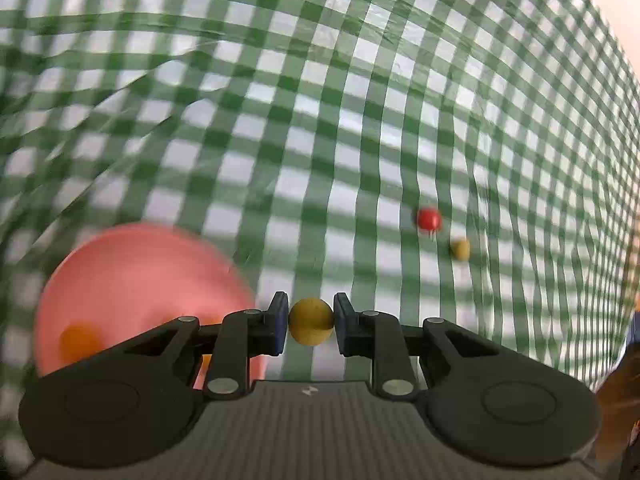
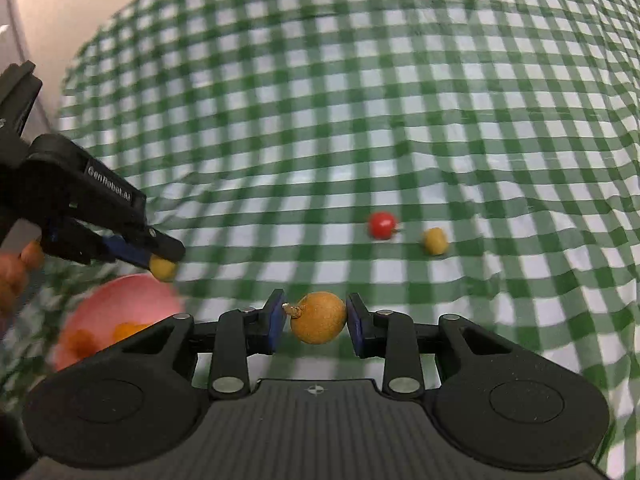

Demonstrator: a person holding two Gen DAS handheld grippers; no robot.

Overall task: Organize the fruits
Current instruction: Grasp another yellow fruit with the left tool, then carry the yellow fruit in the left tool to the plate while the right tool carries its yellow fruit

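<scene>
My left gripper (image 1: 310, 314) is shut on a small round yellow fruit (image 1: 311, 321), held off the cloth just right of a pink bowl (image 1: 136, 276). The right wrist view shows that left gripper (image 2: 160, 258) with the yellow fruit (image 2: 163, 269) above the rim of the pink bowl (image 2: 120, 300). My right gripper (image 2: 316, 314) is shut on a larger orange-yellow fruit (image 2: 319, 317) with a short stem, lifted above the cloth. The bowl holds orange fruits (image 2: 80, 340). A red fruit (image 2: 382, 225) and a small yellow fruit (image 2: 436, 241) lie side by side on the cloth beyond.
A green and white checked cloth (image 2: 360, 100) covers the table, wrinkled near the bowl. A pale wall (image 2: 60, 8) stands behind its far edge. A person's hand (image 2: 16, 272) holds the left gripper at the left border. The red fruit (image 1: 429, 218) and yellow fruit (image 1: 460, 249) lie to the right.
</scene>
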